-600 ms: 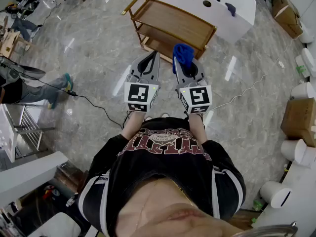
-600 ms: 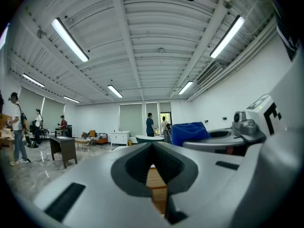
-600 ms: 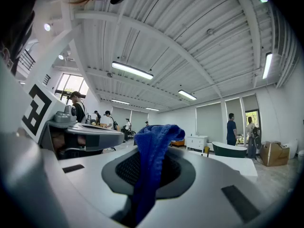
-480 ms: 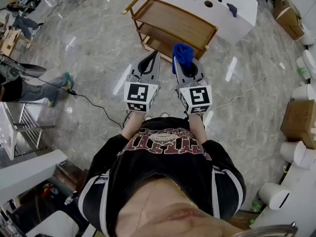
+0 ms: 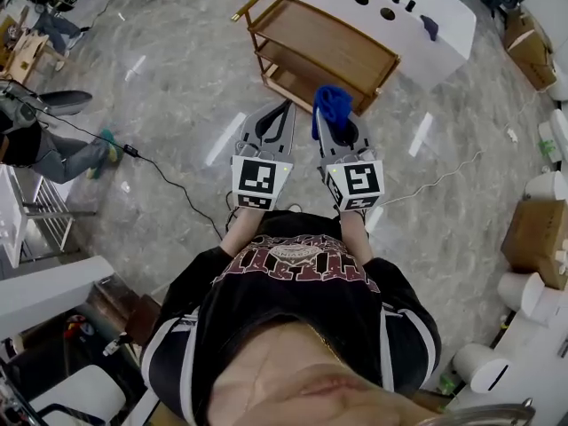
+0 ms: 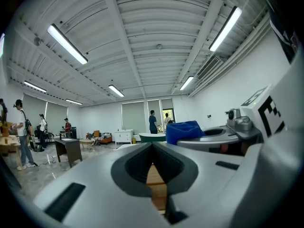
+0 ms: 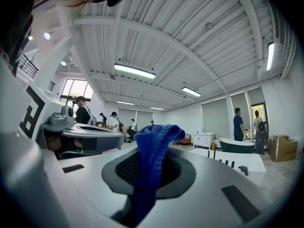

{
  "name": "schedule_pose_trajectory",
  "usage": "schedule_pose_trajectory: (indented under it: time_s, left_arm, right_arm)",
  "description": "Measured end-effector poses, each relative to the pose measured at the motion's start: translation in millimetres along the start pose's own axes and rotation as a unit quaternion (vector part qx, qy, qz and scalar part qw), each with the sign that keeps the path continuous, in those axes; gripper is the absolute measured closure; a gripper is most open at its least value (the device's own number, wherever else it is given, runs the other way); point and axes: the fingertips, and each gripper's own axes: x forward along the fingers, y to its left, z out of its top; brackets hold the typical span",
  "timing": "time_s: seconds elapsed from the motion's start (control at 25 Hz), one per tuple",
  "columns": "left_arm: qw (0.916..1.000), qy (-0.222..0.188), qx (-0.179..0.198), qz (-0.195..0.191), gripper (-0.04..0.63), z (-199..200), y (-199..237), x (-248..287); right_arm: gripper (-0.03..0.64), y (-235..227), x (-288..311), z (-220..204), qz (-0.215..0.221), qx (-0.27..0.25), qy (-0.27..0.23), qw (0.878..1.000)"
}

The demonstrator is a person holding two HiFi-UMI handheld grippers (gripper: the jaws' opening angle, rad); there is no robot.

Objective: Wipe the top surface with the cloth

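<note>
A wooden trolley (image 5: 324, 44) with a flat top shelf stands on the floor ahead of me. My right gripper (image 5: 330, 114) is shut on a blue cloth (image 5: 333, 102), which bunches up above its tips; the same blue cloth (image 7: 154, 161) hangs between the jaws in the right gripper view. My left gripper (image 5: 286, 114) is shut with nothing in it, its tips meeting in the left gripper view (image 6: 153, 148). Both grippers are held side by side, short of the trolley's near edge. A strip of the trolley's wood (image 6: 156, 179) shows behind the left jaws.
A long white counter (image 5: 390, 11) with dark holes stands behind the trolley. Cardboard boxes (image 5: 534, 238) and white cylinders (image 5: 532, 287) line the right side. A black cable (image 5: 169, 180) crosses the marble floor. A seated person (image 5: 53, 149) is at the left.
The view has shifted a little, so the trolley sits slightly further right and the grippers lie lower in frame. Both grippers keep their side-by-side pose and grip.
</note>
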Motion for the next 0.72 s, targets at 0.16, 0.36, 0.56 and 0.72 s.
schedule_pose_trajectory:
  time_s: [0.16,0.36,0.56,0.72]
  left_arm:
    - [1.0,0.002,-0.008,0.004,0.549,0,8,-2]
    - [1.0,0.004,0.0,0.004,0.549,-1,18,10]
    - [0.9999,0.002,-0.008,-0.009,0.549,-2,37,35]
    - [0.9998,0.001,-0.01,-0.019,0.549,-3,57,60]
  right_arm:
    - [0.558,4,7,2,0.006,0.004,-0.002,1.0]
    - [0.558,-1,20,1,0.003,0.006,-0.001,1.0]
    - [0.558,-13,47,3,-0.005,0.006,-0.003,1.0]
    - [0.558,-24,76,5,-0.013,0.002,-0.001,1.0]
